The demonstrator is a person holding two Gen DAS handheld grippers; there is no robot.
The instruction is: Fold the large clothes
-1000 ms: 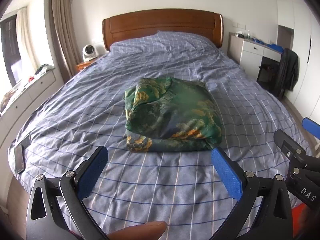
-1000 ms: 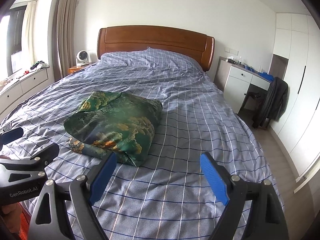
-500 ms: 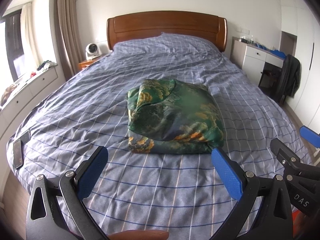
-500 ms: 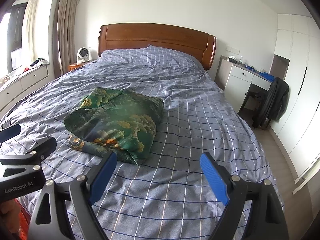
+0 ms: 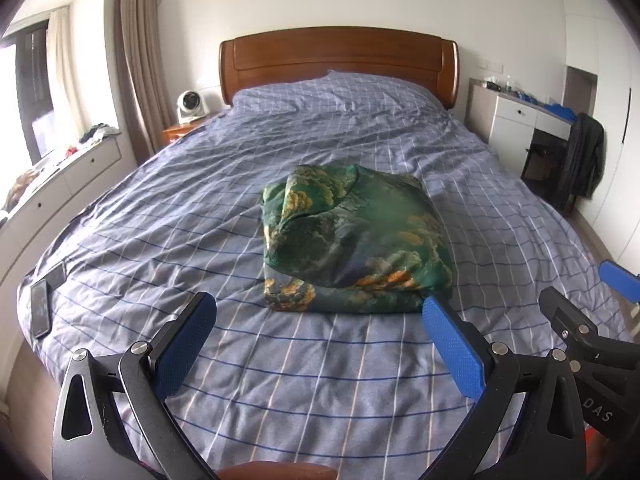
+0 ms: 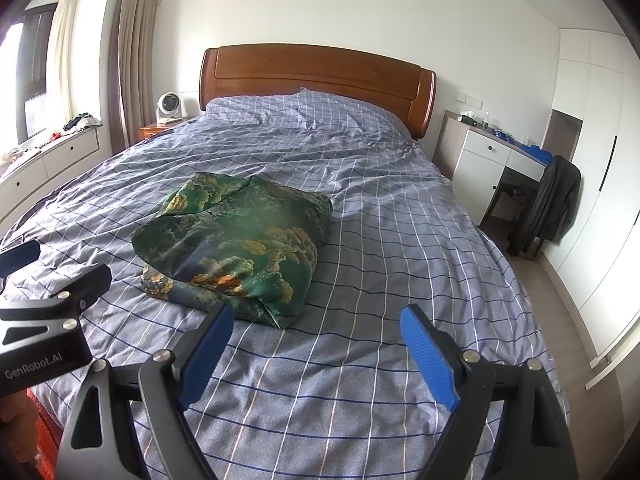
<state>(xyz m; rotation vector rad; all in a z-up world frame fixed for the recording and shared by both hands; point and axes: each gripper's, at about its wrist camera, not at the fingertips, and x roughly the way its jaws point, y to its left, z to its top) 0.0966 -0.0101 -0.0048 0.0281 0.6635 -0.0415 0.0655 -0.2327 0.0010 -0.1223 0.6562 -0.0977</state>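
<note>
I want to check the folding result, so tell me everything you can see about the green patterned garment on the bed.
The green garment is folded into a thick, roughly rectangular bundle lying flat on the blue checked bedspread, about mid-bed. Its fabric looks smooth and slightly shiny, dark green with gold, orange and bluish landscape-like patches. The top is rounded and puffy, a loose flap overlaps at the far left corner, and layered edges show along the near side. Only the bedspread touches it; the left tool and right tool are open, short of it.

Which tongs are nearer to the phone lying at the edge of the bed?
Left. The left tongs hover open over the foot of the bed, with the phone off to their left. The right tongs are open further right, beyond the left ones.
</note>
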